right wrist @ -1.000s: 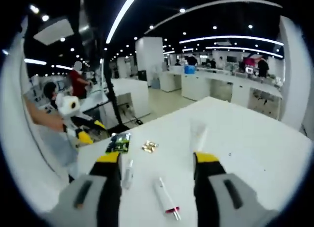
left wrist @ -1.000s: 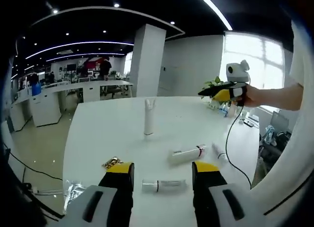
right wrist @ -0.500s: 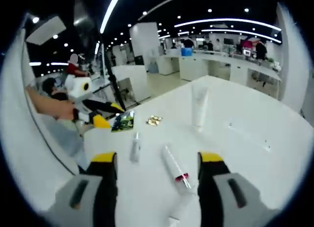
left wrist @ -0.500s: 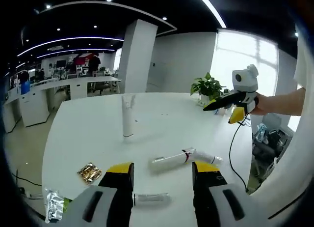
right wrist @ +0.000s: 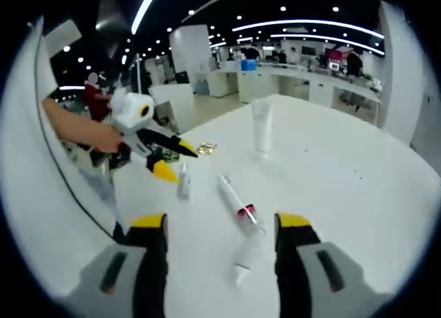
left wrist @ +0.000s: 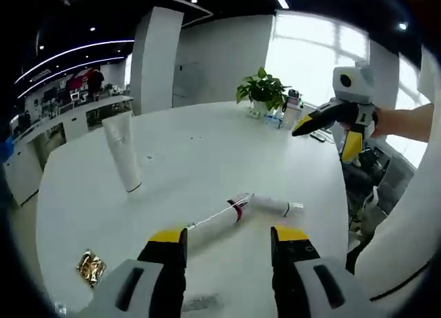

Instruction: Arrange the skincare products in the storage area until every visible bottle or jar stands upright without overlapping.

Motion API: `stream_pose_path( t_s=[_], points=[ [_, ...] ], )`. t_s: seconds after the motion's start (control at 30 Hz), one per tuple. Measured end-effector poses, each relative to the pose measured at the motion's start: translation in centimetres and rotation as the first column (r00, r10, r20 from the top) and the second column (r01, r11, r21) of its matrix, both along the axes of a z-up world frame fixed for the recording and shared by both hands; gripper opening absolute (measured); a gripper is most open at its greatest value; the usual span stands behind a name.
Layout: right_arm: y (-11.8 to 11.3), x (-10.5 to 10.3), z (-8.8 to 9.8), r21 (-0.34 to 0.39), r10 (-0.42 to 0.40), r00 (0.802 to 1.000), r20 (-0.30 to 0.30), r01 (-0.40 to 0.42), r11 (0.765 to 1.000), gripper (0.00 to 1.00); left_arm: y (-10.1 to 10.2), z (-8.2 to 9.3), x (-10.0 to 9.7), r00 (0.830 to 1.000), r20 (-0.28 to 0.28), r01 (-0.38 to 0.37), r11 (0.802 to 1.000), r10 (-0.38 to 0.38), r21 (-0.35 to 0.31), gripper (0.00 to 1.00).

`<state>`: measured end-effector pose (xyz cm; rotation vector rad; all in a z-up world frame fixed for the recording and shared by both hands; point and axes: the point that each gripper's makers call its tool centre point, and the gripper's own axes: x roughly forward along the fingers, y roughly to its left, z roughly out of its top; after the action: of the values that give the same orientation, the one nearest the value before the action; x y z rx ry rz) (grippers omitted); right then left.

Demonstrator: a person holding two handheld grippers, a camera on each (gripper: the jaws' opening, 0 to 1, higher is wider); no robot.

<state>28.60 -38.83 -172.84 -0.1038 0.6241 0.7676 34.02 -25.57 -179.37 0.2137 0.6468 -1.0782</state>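
A white tube (left wrist: 124,160) stands upright on the white table (left wrist: 207,146); it also shows in the right gripper view as the standing tube (right wrist: 260,129). A long white tube with a red band (left wrist: 219,221) lies flat just ahead of my left gripper (left wrist: 229,239), which is open and holds nothing. A shorter tube (left wrist: 277,207) lies at its end. In the right gripper view the long tube (right wrist: 234,197) and short tube (right wrist: 244,266) lie ahead of my open right gripper (right wrist: 220,225). A small bottle (right wrist: 184,180) lies flat under the left gripper (right wrist: 162,153).
A gold foil packet (left wrist: 89,266) lies near the table's edge, seen too as the packet (right wrist: 205,149). A potted plant (left wrist: 262,91) stands at the far side. The right gripper (left wrist: 334,118), held by a hand, hovers at the right. Desks and a pillar stand beyond.
Both cameras have swung and come closer to the lying tubes. In the right gripper view the left gripper has come in over the small lying bottle. The products themselves lie as before.
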Motion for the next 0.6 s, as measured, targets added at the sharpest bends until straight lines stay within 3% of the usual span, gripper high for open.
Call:
stream_pose_path(
  t_s=[0.1, 0.13, 0.27, 0.37, 0.47, 0.6],
  points=[
    [-0.6, -0.5, 0.4, 0.053, -0.045, 0.999, 0.020, 0.044, 0.998, 0.60, -1.1, -0.5, 0.8, 0.999, 0.009, 0.035, 0.999, -0.035, 0.027, 0.50],
    [-0.8, -0.9, 0.0, 0.048, -0.048, 0.999, -0.010, 0.049, 0.998, 0.60, -1.5, -0.8, 1.2, 0.999, 0.015, 0.049, 0.998, -0.050, 0.044, 0.50],
    [-1.5, -1.7, -0.4, 0.032, -0.073, 0.997, 0.003, 0.073, 0.997, 0.60, -2.5, -2.0, 2.5, 0.990, 0.050, 0.126, 0.981, -0.135, 0.149, 0.51],
    [-1.8, -2.1, -0.5, 0.032, -0.086, 0.996, 0.003, 0.086, 0.996, 0.60, -3.4, -2.9, 3.3, 0.977, 0.059, 0.187, 0.960, -0.203, 0.208, 0.52],
    [-1.9, -2.4, -0.6, 0.030, -0.096, 0.995, 0.002, 0.096, 0.995, 0.60, -3.9, -4.4, 4.0, 0.955, 0.053, 0.263, 0.916, -0.292, 0.302, 0.53],
    [-2.3, -2.7, -0.6, 0.029, -0.111, 0.994, 0.004, 0.110, 0.993, 0.60, -4.7, -5.7, 4.2, 0.933, 0.026, 0.327, 0.877, -0.358, 0.353, 0.53]
  ],
)
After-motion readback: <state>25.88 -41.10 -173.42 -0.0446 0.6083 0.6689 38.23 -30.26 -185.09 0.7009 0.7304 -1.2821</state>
